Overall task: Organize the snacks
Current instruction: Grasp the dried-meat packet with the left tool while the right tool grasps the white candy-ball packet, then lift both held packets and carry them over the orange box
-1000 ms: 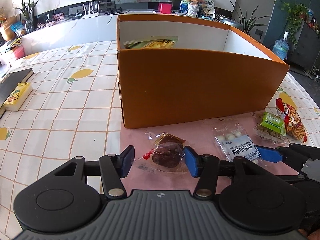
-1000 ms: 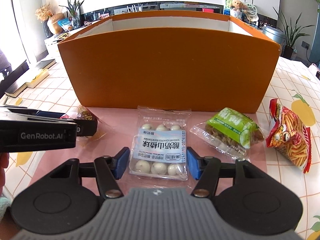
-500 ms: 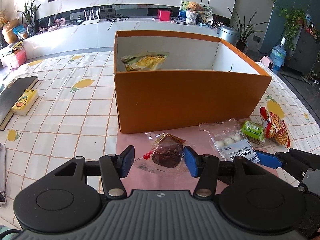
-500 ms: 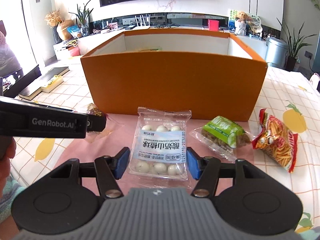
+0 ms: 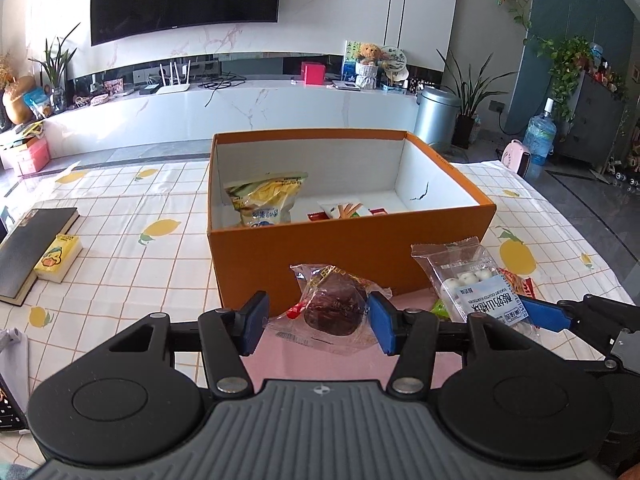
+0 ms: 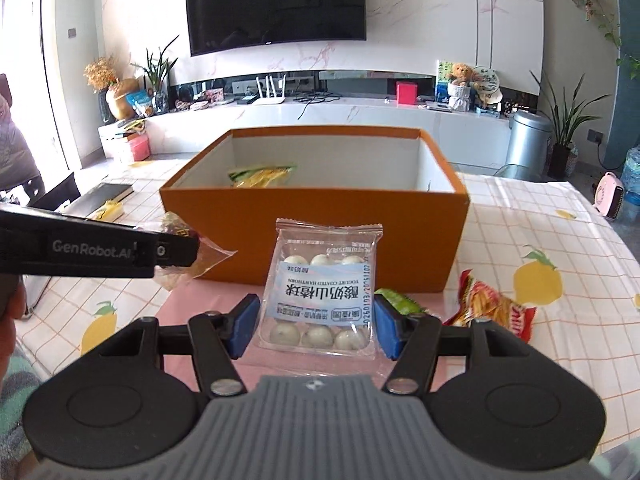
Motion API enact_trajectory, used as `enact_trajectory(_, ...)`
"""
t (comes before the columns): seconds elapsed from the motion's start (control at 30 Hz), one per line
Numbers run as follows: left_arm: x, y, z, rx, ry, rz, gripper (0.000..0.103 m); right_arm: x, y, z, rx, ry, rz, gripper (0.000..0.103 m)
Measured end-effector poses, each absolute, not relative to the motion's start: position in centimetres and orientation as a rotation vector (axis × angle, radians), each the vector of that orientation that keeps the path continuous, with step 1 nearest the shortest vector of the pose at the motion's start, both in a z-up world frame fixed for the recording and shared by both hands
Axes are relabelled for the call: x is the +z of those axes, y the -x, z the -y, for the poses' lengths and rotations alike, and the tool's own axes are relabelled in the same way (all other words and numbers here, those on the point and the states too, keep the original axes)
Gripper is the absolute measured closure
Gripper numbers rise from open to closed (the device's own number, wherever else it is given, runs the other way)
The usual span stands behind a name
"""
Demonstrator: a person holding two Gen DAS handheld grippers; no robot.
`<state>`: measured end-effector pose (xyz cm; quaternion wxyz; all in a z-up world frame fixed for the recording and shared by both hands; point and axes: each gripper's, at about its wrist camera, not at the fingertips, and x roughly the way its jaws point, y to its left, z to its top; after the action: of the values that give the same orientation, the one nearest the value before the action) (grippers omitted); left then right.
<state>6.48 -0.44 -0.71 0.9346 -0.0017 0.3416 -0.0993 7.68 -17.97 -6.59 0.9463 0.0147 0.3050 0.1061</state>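
Observation:
My left gripper point(image 5: 316, 322) is shut on a clear-wrapped brown pastry point(image 5: 334, 308) and holds it lifted in front of the orange box point(image 5: 344, 246). My right gripper point(image 6: 316, 324) is shut on a clear pack of white yogurt hawthorn balls point(image 6: 322, 296), also lifted before the box point(image 6: 320, 232). The pack shows in the left wrist view point(image 5: 474, 290) too. The box holds a yellow chip bag point(image 5: 264, 198) and flat packets point(image 5: 344, 211).
A green snack packet point(image 6: 396, 300) and a red-orange snack bag point(image 6: 492, 310) lie on the pink mat point(image 6: 200, 300) to the right. A black book point(image 5: 28, 248) and a yellow pack point(image 5: 58, 258) lie on the checked tablecloth at left.
Both grippers have risen with their snacks off the mat, so the inside of the box has come into view. The green and red packets stay on the table.

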Motion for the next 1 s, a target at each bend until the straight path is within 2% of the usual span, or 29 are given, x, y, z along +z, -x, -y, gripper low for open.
enact_trajectory(0.53,2.2,-10.6,3.1,-0.268,-0.071,-0.612,0.042,-2.6,-12.6,19.9,0.218,0.027,-0.587,0.045)
enact_trajectory(1.0,1.7,-16.0,3.3,-0.31,-0.084,-0.66,0.042,-2.4,-19.7,19.4,0.23,0.149,-0.645,0.045)
